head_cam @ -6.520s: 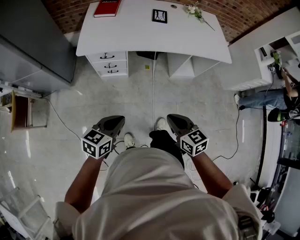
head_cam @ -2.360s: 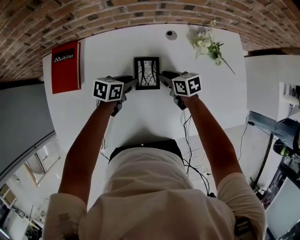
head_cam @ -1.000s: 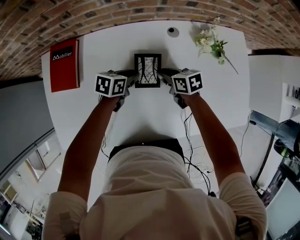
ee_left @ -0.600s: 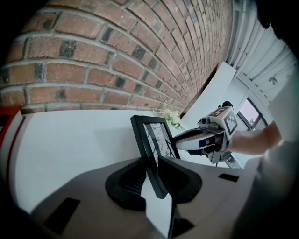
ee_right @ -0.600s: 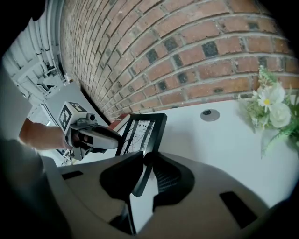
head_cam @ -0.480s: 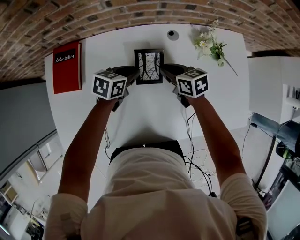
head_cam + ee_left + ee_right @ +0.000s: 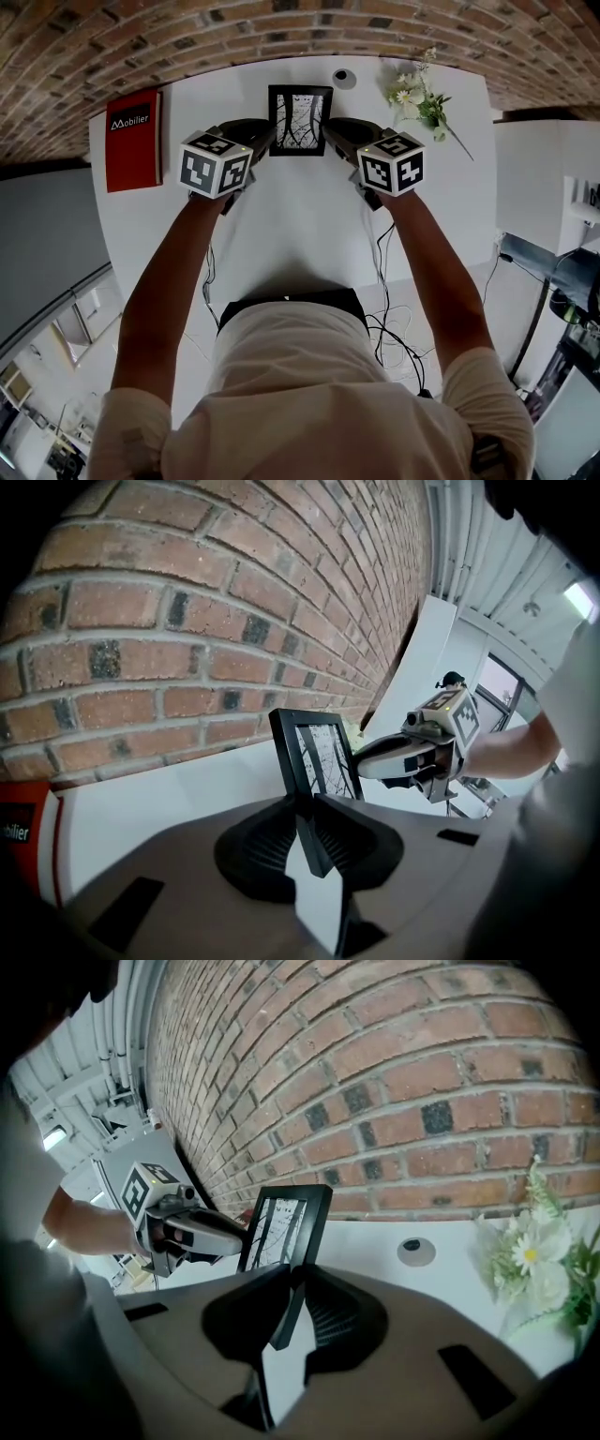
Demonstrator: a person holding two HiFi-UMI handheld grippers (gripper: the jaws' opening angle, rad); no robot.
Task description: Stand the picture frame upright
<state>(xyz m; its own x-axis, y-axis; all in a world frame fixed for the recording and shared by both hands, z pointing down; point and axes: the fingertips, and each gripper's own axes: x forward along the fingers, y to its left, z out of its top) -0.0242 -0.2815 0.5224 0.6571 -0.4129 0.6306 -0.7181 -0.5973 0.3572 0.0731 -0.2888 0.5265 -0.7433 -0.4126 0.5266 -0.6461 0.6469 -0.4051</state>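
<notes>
We take this for a staged home-office corner set up inside a larger work hall; a white counter point(image 7: 300, 206) stands against a bare brick wall point(image 7: 281, 28), dressed with a red book point(image 7: 133, 141), a spray of white flowers point(image 7: 415, 97) and a picture frame point(image 7: 300, 120); a round cable port point(image 7: 344, 79) pierces its top; loose cables point(image 7: 398, 328) trail on the pale floor; beyond the counter's end we see a ceiling strip light point(image 7: 579, 600) and tall windows point(image 7: 502, 682).

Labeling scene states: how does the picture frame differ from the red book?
The picture frame is black-edged with a pale print; the red book is red with white lettering. The frame is tilted up, pinched by the left gripper, whose jaws have just been closing, and the right gripper; the book lies flat, untouched. Both are rectangular and near the brick wall.
</notes>
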